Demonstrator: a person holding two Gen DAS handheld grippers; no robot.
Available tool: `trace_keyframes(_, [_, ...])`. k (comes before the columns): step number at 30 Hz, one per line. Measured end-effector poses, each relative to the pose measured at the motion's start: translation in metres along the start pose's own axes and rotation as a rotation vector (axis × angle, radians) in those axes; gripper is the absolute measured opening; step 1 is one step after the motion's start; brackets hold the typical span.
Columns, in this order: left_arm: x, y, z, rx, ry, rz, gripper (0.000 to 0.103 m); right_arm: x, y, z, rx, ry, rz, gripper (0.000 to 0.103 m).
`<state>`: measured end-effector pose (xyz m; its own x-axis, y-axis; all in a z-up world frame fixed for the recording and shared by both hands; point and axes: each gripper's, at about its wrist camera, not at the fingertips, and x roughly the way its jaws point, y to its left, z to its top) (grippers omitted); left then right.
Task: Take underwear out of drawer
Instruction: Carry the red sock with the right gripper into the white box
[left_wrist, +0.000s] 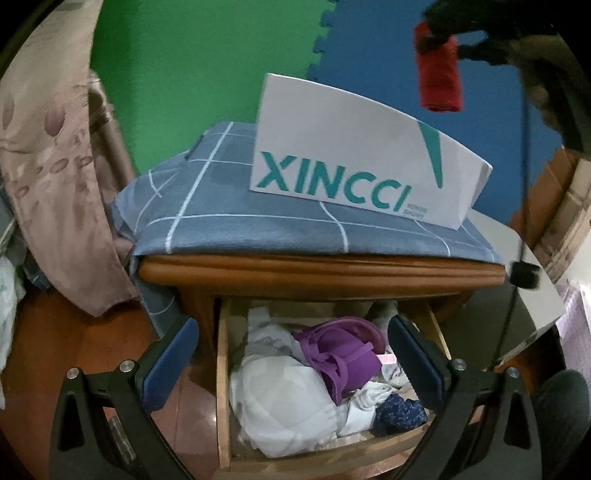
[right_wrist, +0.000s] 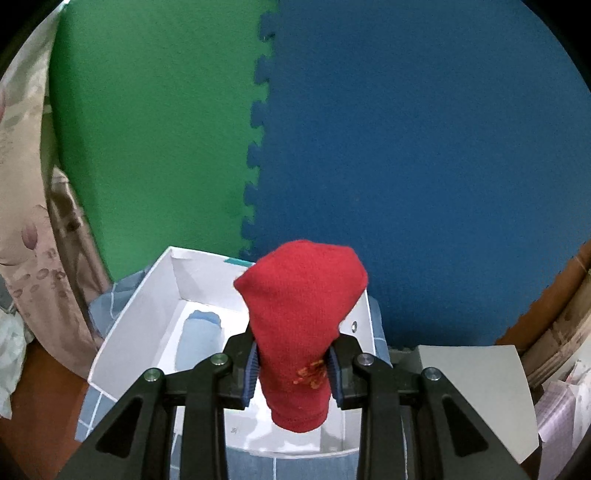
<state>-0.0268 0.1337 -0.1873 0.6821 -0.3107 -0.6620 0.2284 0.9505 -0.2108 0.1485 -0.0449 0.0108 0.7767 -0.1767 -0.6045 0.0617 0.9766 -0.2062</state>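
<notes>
right wrist: right gripper (right_wrist: 291, 373) clamps red rolled underwear (right_wrist: 301, 314).

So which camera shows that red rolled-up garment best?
The right wrist view: the red garment fills the centre, pinched in the right hand-held gripper. The left wrist view shows it small and blurred, top right.

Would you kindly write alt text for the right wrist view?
The right gripper clamps a rolled red garment above an open white box holding a light blue roll. Green and blue foam mats fill the background.
</notes>
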Motion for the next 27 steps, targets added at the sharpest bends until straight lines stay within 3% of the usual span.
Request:
trace_keyframes(8, [0.008, -0.014, -0.005, 0.039, 0.03, -0.014, 0.101, 0.058, 0.006, -0.026, 0.074, 0.086, 0.042, 0.03])
trace_keyframes(15, [0.015, -0.011, -0.004, 0.011, 0.055, -0.021, 0.101, 0.096, 0.004, -0.05, 0.132, 0.139, 0.06, 0.03])
trace_keyframes(21, [0.017, -0.017, -0.005, 0.021, 0.067, -0.032, 0.101, 0.117, 0.002, -0.072, 0.157, 0.181, 0.064, 0.031])
trace_keyframes(27, [0.023, -0.024, -0.009, 0.034, 0.097, -0.049, 0.101, 0.118, 0.001, -0.075, 0.18, 0.155, 0.071, 0.031])
